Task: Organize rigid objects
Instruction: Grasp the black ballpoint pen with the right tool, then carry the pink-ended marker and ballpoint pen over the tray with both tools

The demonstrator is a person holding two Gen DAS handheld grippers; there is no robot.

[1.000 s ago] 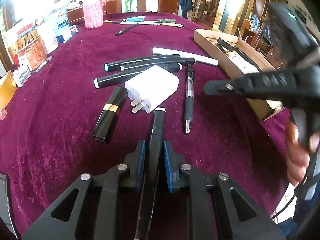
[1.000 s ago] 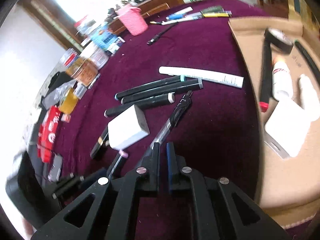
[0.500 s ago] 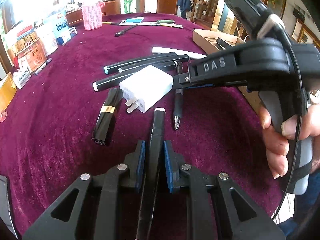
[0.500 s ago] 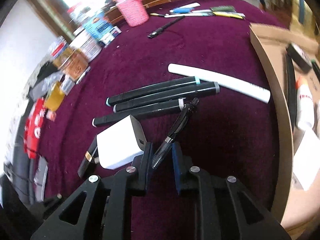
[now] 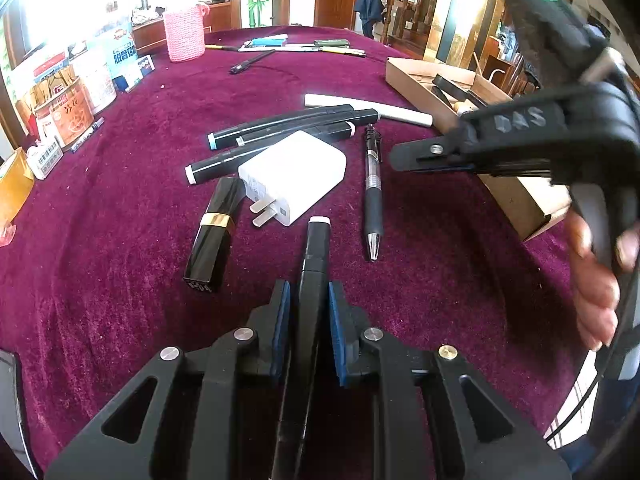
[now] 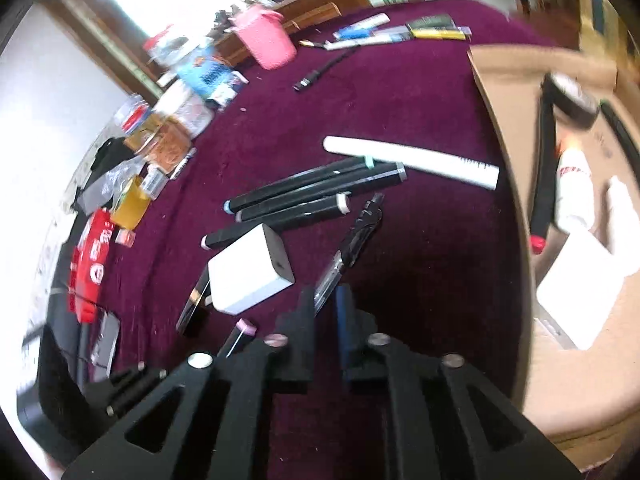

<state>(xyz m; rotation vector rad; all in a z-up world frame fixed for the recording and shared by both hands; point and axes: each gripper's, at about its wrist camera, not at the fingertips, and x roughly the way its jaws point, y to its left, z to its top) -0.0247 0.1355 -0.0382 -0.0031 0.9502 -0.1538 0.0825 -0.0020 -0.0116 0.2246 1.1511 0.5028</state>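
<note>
My left gripper is shut on a black marker whose white-capped end points ahead over the maroon cloth. In front lie a white charger, a black lipstick tube with a gold band, and a black pen. My right gripper hovers to the right of the pen, held by a hand. In the right wrist view its jaws are closing to a narrow gap. The pen shows through that gap but lies below on the cloth, not gripped.
Three black markers and a white tube lie behind the charger. A cardboard box with several items sits at the right. Cans, packets and a pink holder line the far left edge. More pens lie at the back.
The right gripper swung in low over the pen with its jaws around it, then drew back up and to the right without it. The left gripper and its marker stayed put.
</note>
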